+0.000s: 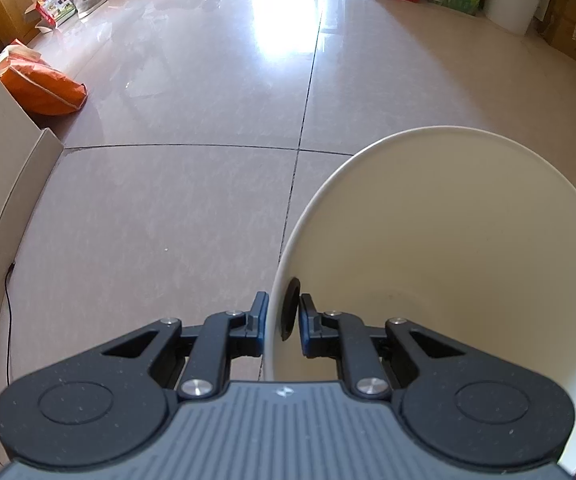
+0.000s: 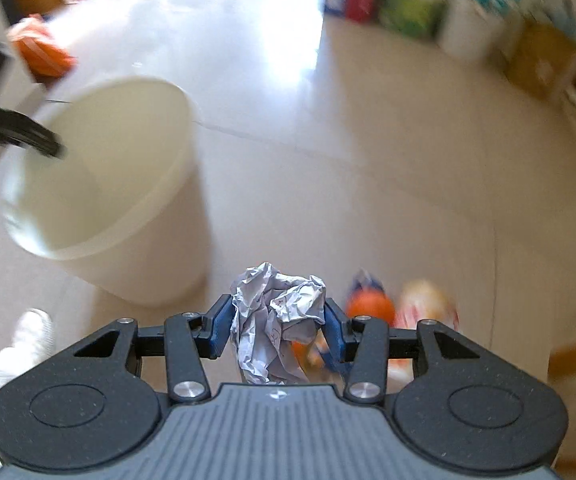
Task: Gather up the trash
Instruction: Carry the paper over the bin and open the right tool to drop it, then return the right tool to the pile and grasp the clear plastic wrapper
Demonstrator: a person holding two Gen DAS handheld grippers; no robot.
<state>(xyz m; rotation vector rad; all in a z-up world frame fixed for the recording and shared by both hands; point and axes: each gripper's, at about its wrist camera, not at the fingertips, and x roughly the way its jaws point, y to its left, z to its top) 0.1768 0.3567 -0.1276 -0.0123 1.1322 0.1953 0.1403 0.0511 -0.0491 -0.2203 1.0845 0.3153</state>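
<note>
Holding the crumpled paper ball (image 2: 278, 320) between the pads of our right gripper (image 2: 278, 330), we judge it light, soft and springy; a squeeze across its middle suits it, since it crushes rather than breaks. It hangs just beside the white bin (image 2: 100, 184), on the bin's right and not yet over the opening. Our left gripper (image 1: 284, 330) is clenched on the bin's rim (image 1: 274, 292), one finger outside, one inside. More litter (image 2: 367, 306), blurred, lies on the floor near the bin.
</note>
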